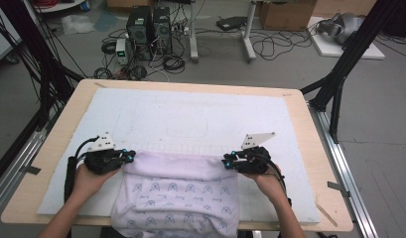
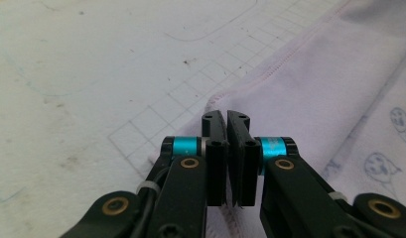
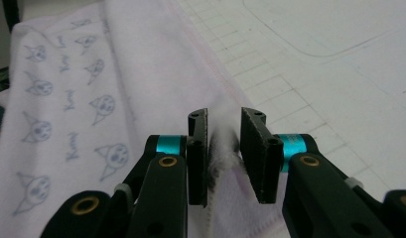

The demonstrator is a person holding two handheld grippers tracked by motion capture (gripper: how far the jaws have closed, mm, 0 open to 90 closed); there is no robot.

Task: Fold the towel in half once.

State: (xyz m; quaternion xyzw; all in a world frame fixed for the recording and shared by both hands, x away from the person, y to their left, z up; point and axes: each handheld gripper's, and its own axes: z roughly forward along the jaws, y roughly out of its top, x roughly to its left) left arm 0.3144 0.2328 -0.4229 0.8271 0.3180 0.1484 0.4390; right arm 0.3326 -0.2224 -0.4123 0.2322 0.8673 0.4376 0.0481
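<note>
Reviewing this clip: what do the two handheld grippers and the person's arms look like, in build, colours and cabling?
Both the left gripper and the right gripper are black, with flat black jaws, bright blue sleeves at the jaw pivots and brass-coloured rivets in the linkage. Each carries a pale three-cornered plate on top. Black cables trail back along the forearms, with white cable ties on the linkage. The forearms are bare, no sleeves.
</note>
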